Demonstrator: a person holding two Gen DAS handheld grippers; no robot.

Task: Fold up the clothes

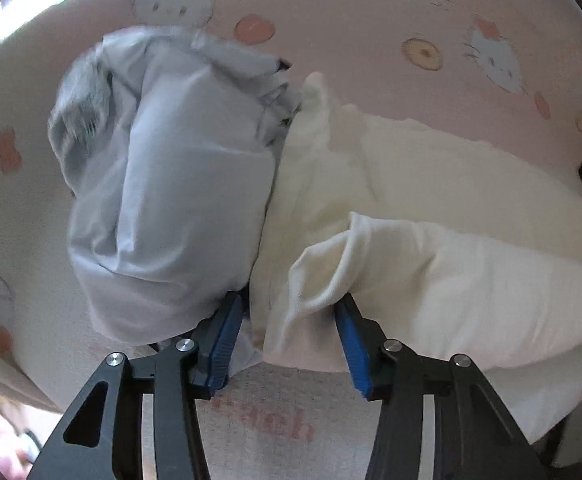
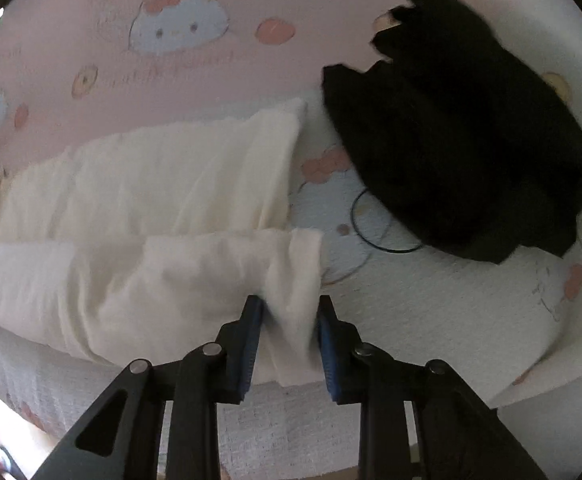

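Gripping the near edge of a long cream garment [image 2: 139,276], the right tongs [image 2: 289,332] have a bunched fold of its right end between the blue pads [image 2: 251,340], which press on the cloth from both sides. The left tongs [image 1: 287,344] stand at the garment's other end [image 1: 411,248], jaws set wider apart; a raised flap of cream cloth sits between the blue pads [image 1: 353,344], touching the right one, and whether it is truly pinched I cannot tell. Both tongs point steeply down at a bed covered by a pink and white sheet [image 2: 431,312] printed with cartoon cat faces and round biscuits.

The cream garment lies across the sheet as a long band, doubled lengthwise, its near layer rolled up toward the tongs and a second layer lying flat just beyond. Just left of it, touching its left end, sits a rumpled pale grey-blue garment [image 1: 171,200]. To the right and farther off, apart from the cream cloth, lies a heap of black clothing [image 2: 471,140], with a thin dark ring [image 2: 375,240] on the sheet at its near edge.
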